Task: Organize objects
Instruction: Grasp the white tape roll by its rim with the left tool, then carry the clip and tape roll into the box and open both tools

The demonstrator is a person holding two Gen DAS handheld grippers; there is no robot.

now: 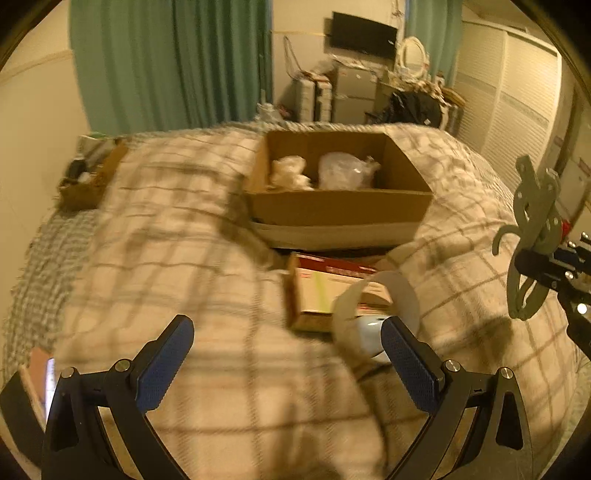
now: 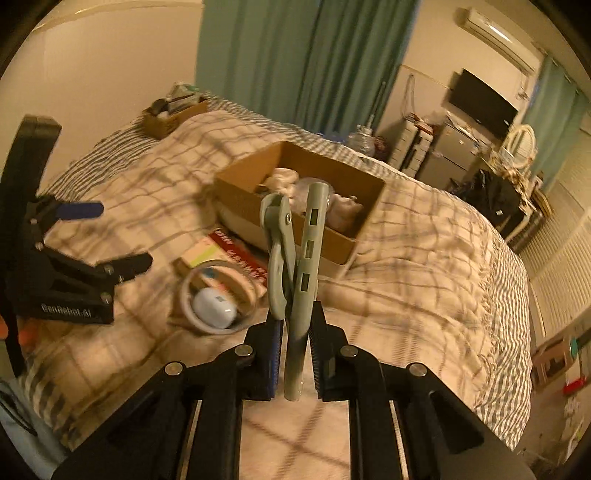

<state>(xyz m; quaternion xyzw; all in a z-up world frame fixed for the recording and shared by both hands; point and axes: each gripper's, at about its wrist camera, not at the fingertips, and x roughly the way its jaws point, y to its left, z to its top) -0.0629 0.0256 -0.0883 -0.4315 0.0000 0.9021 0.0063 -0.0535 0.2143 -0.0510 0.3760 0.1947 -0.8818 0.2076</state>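
Note:
My right gripper [image 2: 297, 328] is shut on a grey-green metal clamp tool [image 2: 299, 251] and holds it upright above the bed; the tool also shows at the right edge of the left wrist view [image 1: 532, 236]. My left gripper [image 1: 286, 354] is open and empty, low over the blanket, and shows in the right wrist view [image 2: 110, 240]. A tape roll [image 2: 218, 295] with a small white case [image 2: 214, 308] inside lies just by its right finger [image 1: 410, 365]. An open cardboard box [image 1: 340, 206] holding white bags sits ahead.
A red and white flat box [image 1: 325, 291] lies between the tape roll and the cardboard box. A small box of clutter [image 1: 88, 177] sits at the bed's far left corner. Green curtains [image 1: 173, 62], a wall TV [image 1: 364, 35] and cluttered furniture stand beyond the bed.

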